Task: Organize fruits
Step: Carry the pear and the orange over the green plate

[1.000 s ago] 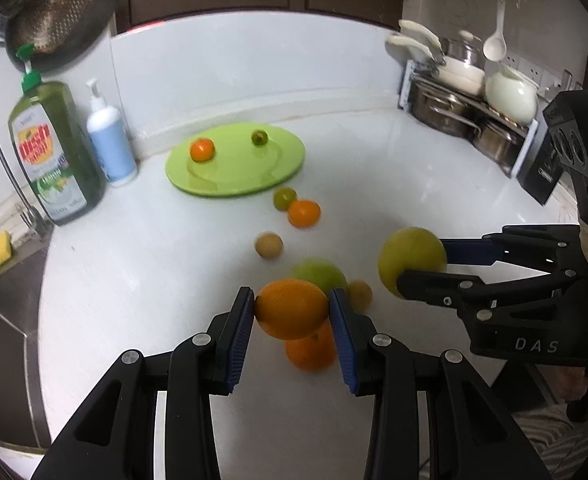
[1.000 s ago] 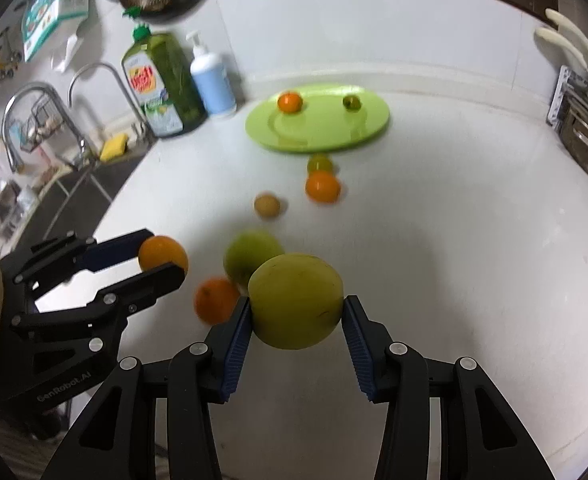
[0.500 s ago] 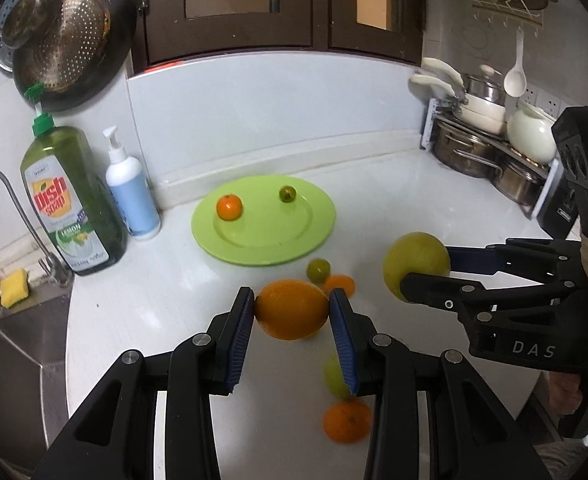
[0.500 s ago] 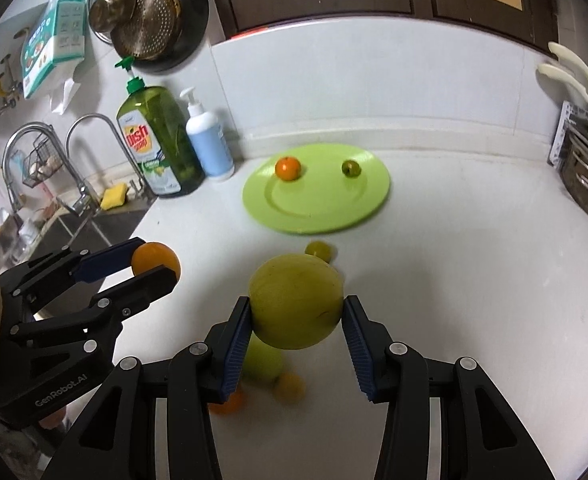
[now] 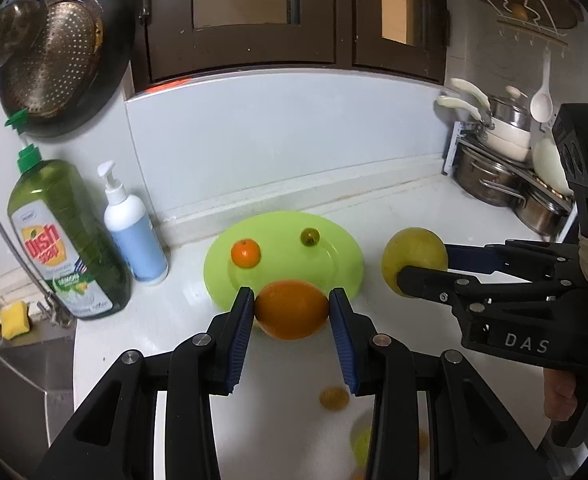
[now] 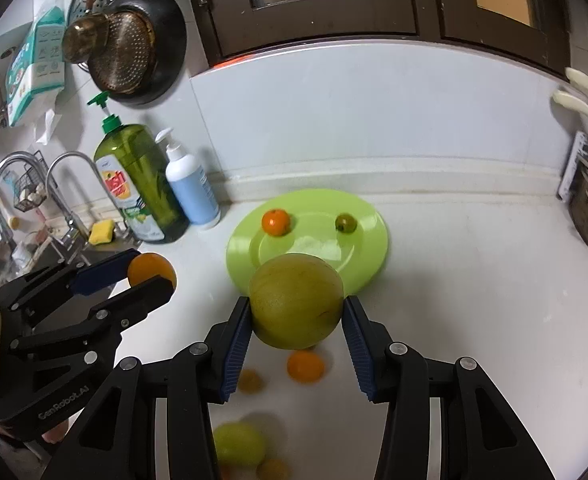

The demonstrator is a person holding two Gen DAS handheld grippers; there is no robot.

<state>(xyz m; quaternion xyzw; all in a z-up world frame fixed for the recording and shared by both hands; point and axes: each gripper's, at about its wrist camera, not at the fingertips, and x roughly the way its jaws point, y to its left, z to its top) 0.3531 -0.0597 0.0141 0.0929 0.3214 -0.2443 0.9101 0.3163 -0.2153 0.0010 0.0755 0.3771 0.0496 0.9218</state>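
Both grippers are loaded. The left gripper (image 5: pixel 290 312) is clenched on an orange (image 5: pixel 291 309), held above the table (image 5: pixel 434 208) at the near rim of the green plate (image 5: pixel 346 256). The right gripper (image 6: pixel 297 312) is clenched on a large yellow-green fruit (image 6: pixel 296 300), likewise at the plate's near rim. A small tangerine (image 5: pixel 245 253) and a small dark green fruit (image 5: pixel 309 236) already rest at the far side of the plate. The step in hand appears to be delivery. Carry each fruit over the bare centre of the plate, clear of those two. Lower until it touches, then release slowly; round fruit probably rolls. Several fruits remain on the table nearer than the plate.
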